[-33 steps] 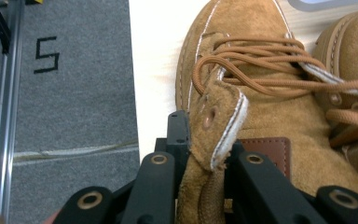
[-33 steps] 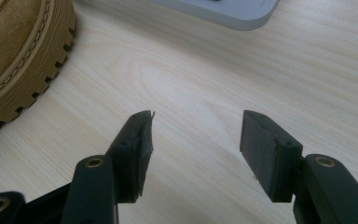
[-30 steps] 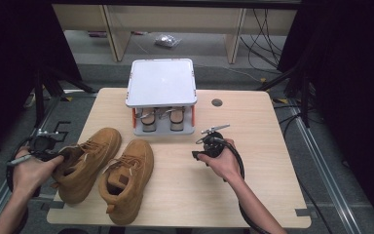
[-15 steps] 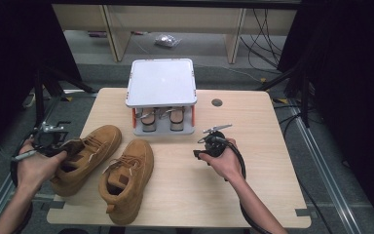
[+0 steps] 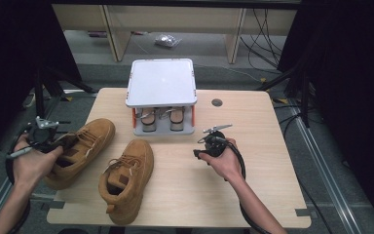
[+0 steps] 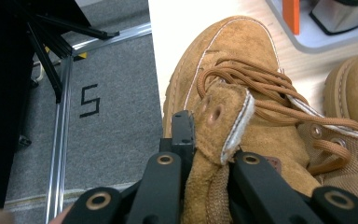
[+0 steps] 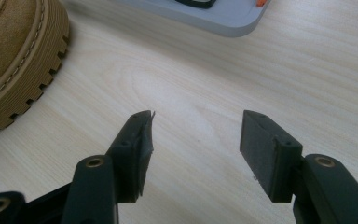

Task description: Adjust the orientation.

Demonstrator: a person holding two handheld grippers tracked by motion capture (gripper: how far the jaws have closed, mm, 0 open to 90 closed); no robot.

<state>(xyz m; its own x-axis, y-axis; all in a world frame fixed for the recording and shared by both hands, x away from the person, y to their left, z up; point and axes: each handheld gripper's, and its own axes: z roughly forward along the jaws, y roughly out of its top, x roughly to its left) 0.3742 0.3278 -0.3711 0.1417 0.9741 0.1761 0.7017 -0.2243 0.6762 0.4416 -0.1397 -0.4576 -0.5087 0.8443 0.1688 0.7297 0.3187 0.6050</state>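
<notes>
So nearest the person, the left gripper (image 5: 43, 132) has its fingers (image 6: 182, 135) pinched shut on the tongue (image 6: 221, 122) of the left boot (image 5: 80, 148); in the left gripper view the tan suede flap is squeezed right between the two black fingers, with the brown laces (image 6: 261, 86) running off beyond it; that boot sits at the left edge of the table (image 5: 272, 146), toe pointing toward the far side, and looks still flat on the wood, though I can't tell for sure if the heel is lifted.

Right next to it, a bit toward the middle, the second boot (image 5: 126, 180) lies untouched, just beside the first one but apart from both grippers.

Over on the other side, the right gripper (image 5: 214, 141) hangs low over bare table with its fingers (image 7: 140, 140) spread fairly wide and nothing between them; its own view catches the ridged sole (image 7: 32, 70) of that second boot off to one side.

Farther back sits the grey shoe rack (image 5: 161, 83), white top, orange posts, a pair of shoes (image 5: 163, 118) already tucked underneath.

My read: the grab on the first boot is done; lifting it and getting it onto the rack (guessing that's where it goes) is still ahead, and the second boot hasn't been started.
</notes>
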